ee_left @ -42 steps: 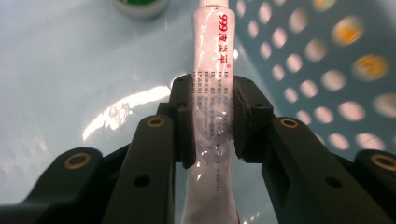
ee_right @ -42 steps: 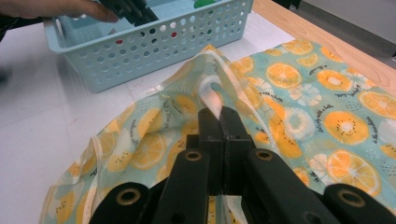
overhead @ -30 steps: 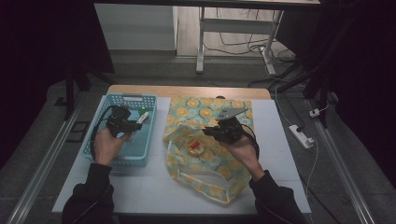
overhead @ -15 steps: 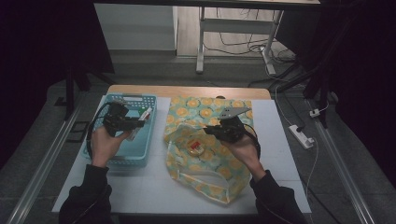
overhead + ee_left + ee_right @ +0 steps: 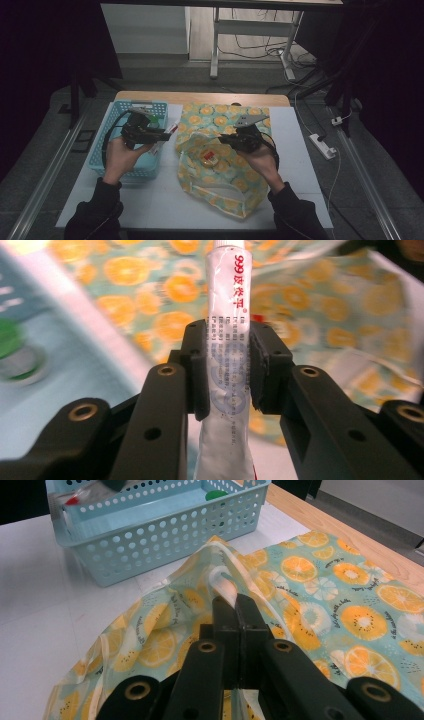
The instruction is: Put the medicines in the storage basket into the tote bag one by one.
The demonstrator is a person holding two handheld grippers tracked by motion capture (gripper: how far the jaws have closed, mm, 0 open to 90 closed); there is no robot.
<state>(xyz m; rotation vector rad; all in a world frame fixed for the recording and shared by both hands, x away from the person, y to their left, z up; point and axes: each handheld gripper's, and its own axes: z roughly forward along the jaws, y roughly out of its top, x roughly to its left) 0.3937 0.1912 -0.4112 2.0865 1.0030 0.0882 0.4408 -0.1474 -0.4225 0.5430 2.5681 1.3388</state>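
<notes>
Presently the white bench (image 5: 150,210) carries an orange-print bag (image 5: 220,165) beside a blue perforated basket (image 5: 100,165). Right gripper (image 5: 239,602) is clenched on the bag's rim, evidently lifting the mouth open to receive items; a round item (image 5: 207,157) already lies inside. Left gripper (image 5: 227,372) grasps a white ointment tube (image 5: 227,300) upright above the basket's near edge, seemingly bound for the bag.

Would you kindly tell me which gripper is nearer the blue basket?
Left: the left gripper hovers over the blue basket's right edge; the right gripper is farther right, over the bag.
</notes>
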